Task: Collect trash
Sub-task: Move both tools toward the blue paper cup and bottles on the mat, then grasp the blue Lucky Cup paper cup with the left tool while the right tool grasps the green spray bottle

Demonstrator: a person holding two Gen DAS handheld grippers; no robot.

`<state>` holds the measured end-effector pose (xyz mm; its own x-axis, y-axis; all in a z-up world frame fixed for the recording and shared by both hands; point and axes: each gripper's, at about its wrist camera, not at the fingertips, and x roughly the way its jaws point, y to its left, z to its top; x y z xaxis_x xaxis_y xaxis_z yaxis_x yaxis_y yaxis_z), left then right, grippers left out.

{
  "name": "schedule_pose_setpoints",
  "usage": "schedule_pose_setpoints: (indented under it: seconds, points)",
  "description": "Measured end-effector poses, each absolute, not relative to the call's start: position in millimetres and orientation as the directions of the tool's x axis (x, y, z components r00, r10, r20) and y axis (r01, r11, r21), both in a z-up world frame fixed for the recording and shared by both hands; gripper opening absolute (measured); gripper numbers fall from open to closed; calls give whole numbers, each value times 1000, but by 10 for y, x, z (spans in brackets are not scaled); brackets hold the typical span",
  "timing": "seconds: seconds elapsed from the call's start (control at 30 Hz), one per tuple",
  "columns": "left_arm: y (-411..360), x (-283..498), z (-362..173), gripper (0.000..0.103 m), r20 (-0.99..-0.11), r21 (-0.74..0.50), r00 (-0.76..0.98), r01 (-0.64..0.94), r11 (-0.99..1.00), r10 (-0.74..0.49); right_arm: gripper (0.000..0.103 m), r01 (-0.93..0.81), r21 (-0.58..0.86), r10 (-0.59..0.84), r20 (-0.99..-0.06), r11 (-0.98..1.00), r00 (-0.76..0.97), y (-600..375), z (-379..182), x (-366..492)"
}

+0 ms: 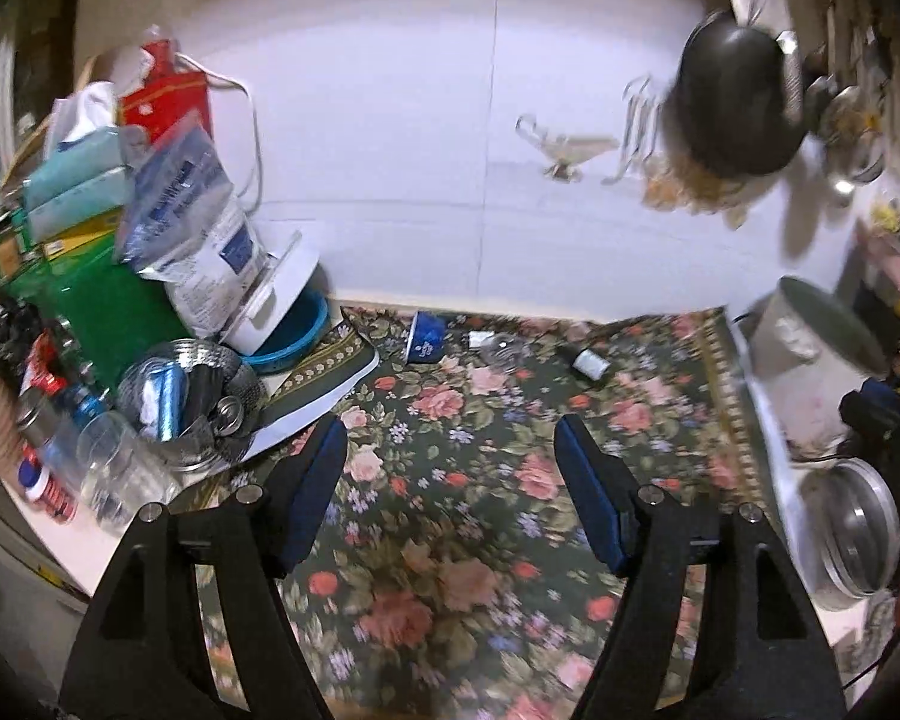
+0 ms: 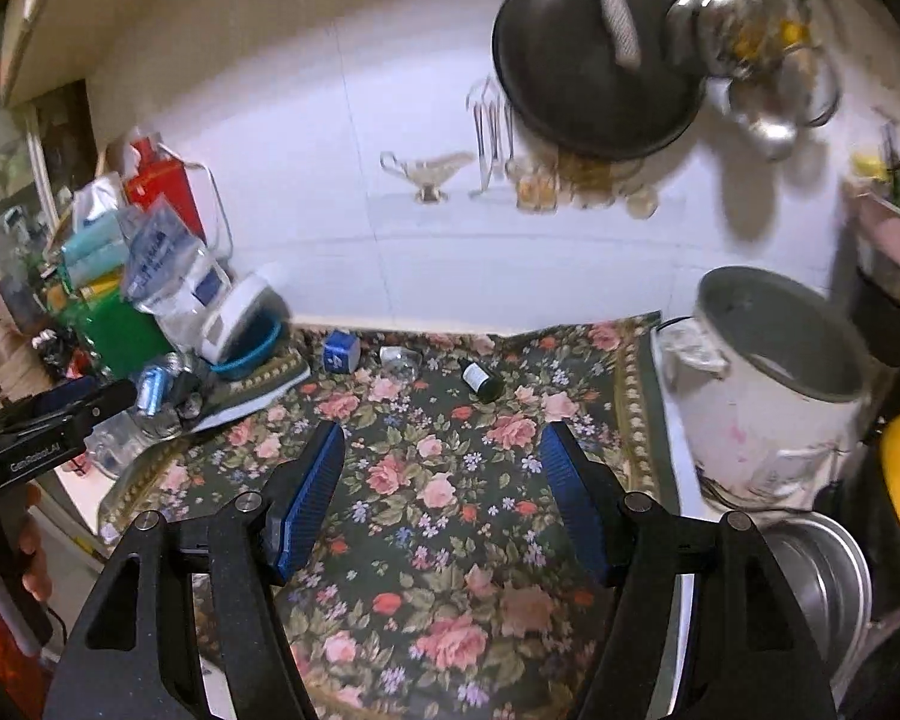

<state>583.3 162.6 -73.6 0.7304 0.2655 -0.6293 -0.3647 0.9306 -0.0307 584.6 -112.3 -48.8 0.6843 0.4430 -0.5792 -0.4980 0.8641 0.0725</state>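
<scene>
- Trash is seen lying at the far edge of a dark floral tablecloth (image 2: 450, 510), near the white wall: a small blue carton (image 2: 341, 351), a crumpled clear plastic piece (image 2: 401, 360) just beside it, and a small dark bottle with a pale label (image 2: 481, 380) lying on its side to the right.
- The same three items are shown in the left wrist view: the small blue carton (image 1: 425, 337), the crumpled clear plastic piece (image 1: 499, 348) and the small dark bottle (image 1: 588, 361).
- The left gripper (image 1: 450, 450) is held with its blue-padded fingers spread wide; nothing is gripped between them.
- The right gripper (image 2: 441, 453) is likewise spread wide and nothing is held in it.
- Both grippers are kept above the cloth, well short of the trash.
- A white pot with a grey interior (image 2: 768, 384) is standing at the right of the cloth; whether it is meant as the bin cannot be told.
- Progress is judged to be at the very start: no item is seen gathered, and all three pieces are left to be picked up.
- The blue carton or the bottle is judged the likeliest first target, since each lies clear of its neighbours.
</scene>
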Motion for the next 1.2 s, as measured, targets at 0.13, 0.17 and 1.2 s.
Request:
schedule_pose_setpoints:
  seconds: [0.13,0.17,1.2]
  points:
    - [1946,6354,-1031,71,-680,-43,702,-328,944,213,64,-508,98,453,-617,856,643,-887,-661,6281]
    - [2036,6498,-1108,71,-689,-48,697,-318,947,199,64,-505,107,452,-627,856,634,-842,-707,6386]
    - [3111,8896,-2852,44,-811,55,550,-267,962,199,46,-432,44,260,-851,901,455,156,-2496,8650]
